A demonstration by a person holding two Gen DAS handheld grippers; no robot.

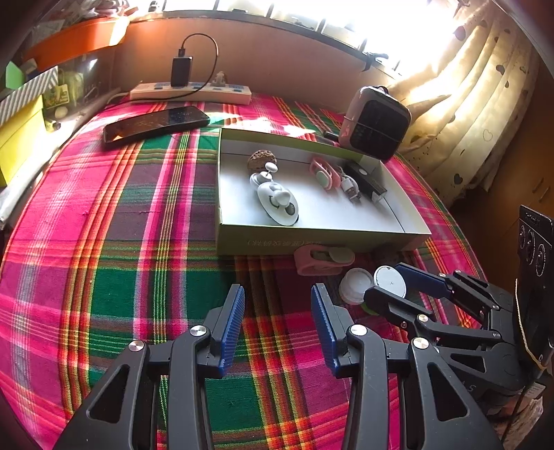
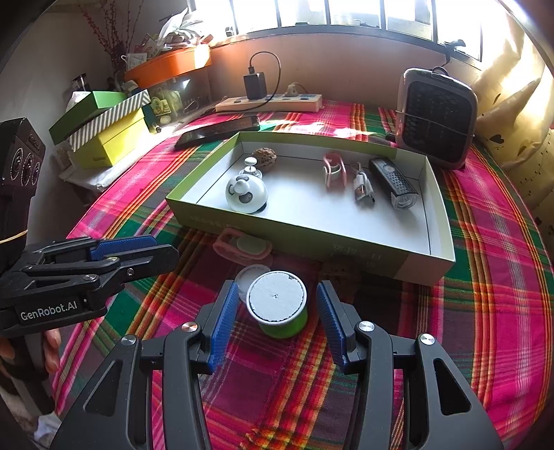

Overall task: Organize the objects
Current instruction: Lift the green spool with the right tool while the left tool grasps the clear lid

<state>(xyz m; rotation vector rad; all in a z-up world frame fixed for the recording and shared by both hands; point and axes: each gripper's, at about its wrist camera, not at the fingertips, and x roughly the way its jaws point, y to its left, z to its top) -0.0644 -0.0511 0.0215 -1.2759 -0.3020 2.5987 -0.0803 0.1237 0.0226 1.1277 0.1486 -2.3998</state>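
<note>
Green spool (image 2: 282,308) w/ a white top stands upright on the plaid cloth (image 2: 484,277), axis vertical, flat end up, right between the right tongs' (image 2: 277,320) blue pads, which stand apart, not touching it. Left tongs (image 1: 277,329) also apart, nothing between, only cloth. A white cap (image 2: 251,275) lies just beyond the spool, a pink clip (image 2: 242,247) further on, then the open box (image 2: 346,235) w/ small items. Past the box: phone (image 1: 155,124), power strip (image 1: 190,91), small heater (image 2: 436,121), bright window (image 2: 346,14).
</note>
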